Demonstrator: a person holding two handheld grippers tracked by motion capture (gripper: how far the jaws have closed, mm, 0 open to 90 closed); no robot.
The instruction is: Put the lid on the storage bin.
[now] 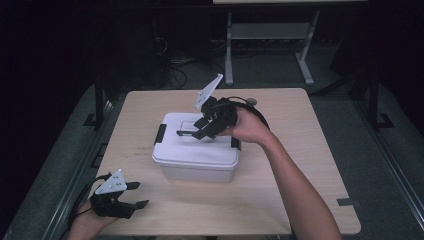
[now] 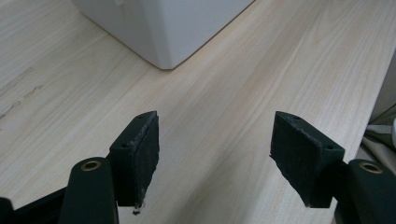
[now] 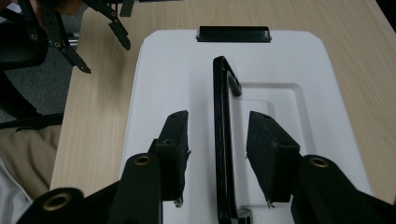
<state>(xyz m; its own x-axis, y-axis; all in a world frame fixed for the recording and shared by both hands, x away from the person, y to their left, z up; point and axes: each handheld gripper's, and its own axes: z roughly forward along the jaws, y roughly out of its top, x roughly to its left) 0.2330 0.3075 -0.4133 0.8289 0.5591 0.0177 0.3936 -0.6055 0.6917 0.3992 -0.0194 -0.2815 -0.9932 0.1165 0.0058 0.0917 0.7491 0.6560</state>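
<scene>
A white lidded plastic box (image 1: 195, 152) stands in the middle of the wooden table (image 1: 300, 165). Its black carry handle (image 3: 223, 140) stands upright over the lid (image 3: 168, 70). My right gripper (image 3: 217, 158) reaches over the lid from the right, one jaw on each side of the handle. A gap shows on both sides, so the pads do not press on it. In the high view the right gripper (image 1: 192, 134) hovers just over the lid. My left gripper (image 1: 140, 195) rests near the table's front left corner, open and holding nothing, and points toward the box's corner (image 2: 168, 28).
Black latches clip the lid at its short ends (image 3: 233, 33) (image 1: 160, 133). The table's edge (image 2: 373, 107) runs close on the right in the left gripper view. A metal table frame (image 1: 270, 35) stands on the floor beyond the far edge.
</scene>
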